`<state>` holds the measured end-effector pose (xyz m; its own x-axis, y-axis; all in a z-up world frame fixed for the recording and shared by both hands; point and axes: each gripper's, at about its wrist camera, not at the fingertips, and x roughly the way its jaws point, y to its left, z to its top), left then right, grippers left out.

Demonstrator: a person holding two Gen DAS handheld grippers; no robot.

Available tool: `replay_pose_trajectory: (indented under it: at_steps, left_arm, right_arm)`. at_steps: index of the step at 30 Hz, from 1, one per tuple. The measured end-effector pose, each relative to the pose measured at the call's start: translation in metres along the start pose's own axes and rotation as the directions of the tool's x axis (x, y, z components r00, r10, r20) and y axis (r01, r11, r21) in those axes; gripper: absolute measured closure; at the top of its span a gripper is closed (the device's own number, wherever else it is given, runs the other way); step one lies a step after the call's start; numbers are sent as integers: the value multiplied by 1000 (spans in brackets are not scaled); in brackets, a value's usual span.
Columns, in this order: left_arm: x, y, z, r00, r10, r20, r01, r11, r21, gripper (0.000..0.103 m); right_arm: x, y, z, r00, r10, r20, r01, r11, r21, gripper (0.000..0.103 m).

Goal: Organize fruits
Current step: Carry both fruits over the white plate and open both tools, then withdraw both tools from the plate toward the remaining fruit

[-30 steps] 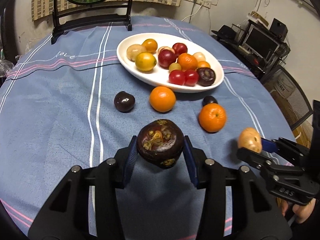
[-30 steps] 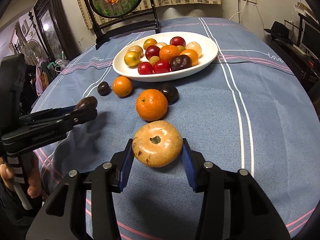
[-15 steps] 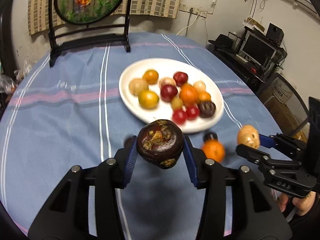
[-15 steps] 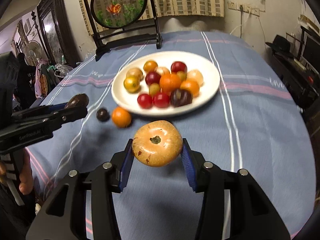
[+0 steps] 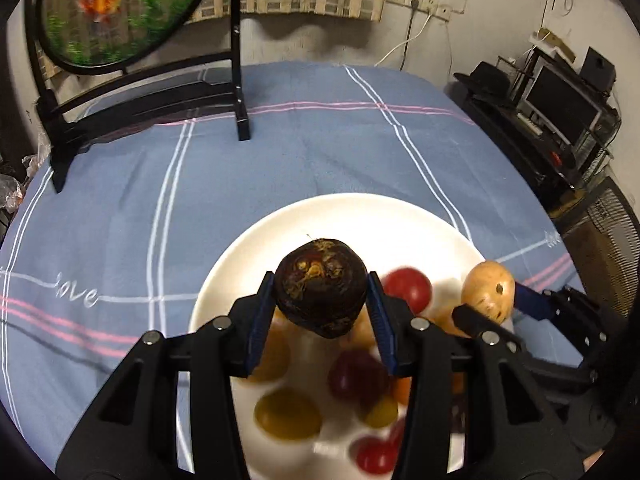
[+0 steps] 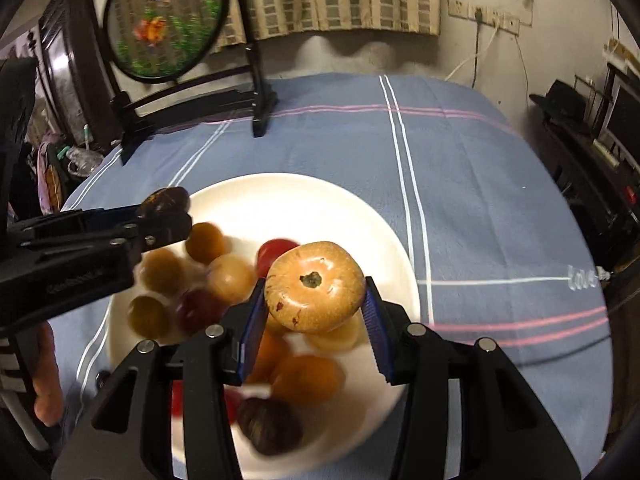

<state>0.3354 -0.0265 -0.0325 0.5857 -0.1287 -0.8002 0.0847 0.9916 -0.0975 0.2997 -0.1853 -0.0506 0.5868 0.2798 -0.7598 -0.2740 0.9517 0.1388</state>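
Left gripper (image 5: 321, 302) fingers clamped on a dark purple mangosteen (image 5: 320, 286), right gripper (image 6: 315, 305) fingers clamped on a tan apple-like fruit (image 6: 315, 286), both held above the white plate (image 5: 352, 216) of blurred mixed fruits on the blue-clothed counter (image 5: 280, 152).

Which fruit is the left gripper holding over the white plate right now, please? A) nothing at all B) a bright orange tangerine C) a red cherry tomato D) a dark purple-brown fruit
D: the left gripper is clamped on a dark purple-brown fruit above the white plate.
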Motion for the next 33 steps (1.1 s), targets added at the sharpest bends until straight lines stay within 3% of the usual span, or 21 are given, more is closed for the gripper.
replay_pose_trajectory:
  at_steps: [4, 5, 6, 7, 11, 15, 22, 27, 33]
  left_arm:
    - [19, -4, 11, 1000, 1, -21, -1, 1000, 1, 56]
    - [21, -5, 13, 1000, 5, -20, -4, 1000, 3, 54]
    - [22, -5, 16, 1000, 7, -12, -7, 1000, 2, 50]
    - [20, -4, 18, 1000, 6, -1, -6, 1000, -1, 38]
    - [-3, 3, 17, 999, 3, 46, -2, 1000, -26, 34]
    - [-39, 11, -1, 998, -10, 63, 13, 999, -46, 29]
    - [-106, 20, -71, 998, 5, 70, -3, 1000, -29, 22]
    - [-141, 20, -130, 995, 0, 102, 4, 999, -40, 20]
    - [-164, 18, -184, 992, 29, 123, -21, 998, -62, 17]
  right_arm:
    - [7, -3, 4, 1000, 0, 7, 0, 1000, -1, 55]
    - [6, -4, 4, 1000, -2, 18, 2, 1000, 0, 49]
    - [4, -5, 5, 999, -15, 38, 15, 1000, 2, 37]
    - [2, -6, 4, 998, -24, 50, 24, 1000, 0, 34]
    - [-8, -10, 2, 995, -47, 84, 48, 999, -10, 34]
    - [-11, -12, -5, 998, -48, 37, 47, 999, 14, 34]
    - [-68, 28, -39, 999, 10, 32, -9, 999, -45, 34]
    - [-124, 60, -86, 994, 37, 102, -30, 997, -72, 7]
    - [-151, 83, -133, 996, 0, 86, 8, 995, -100, 6]
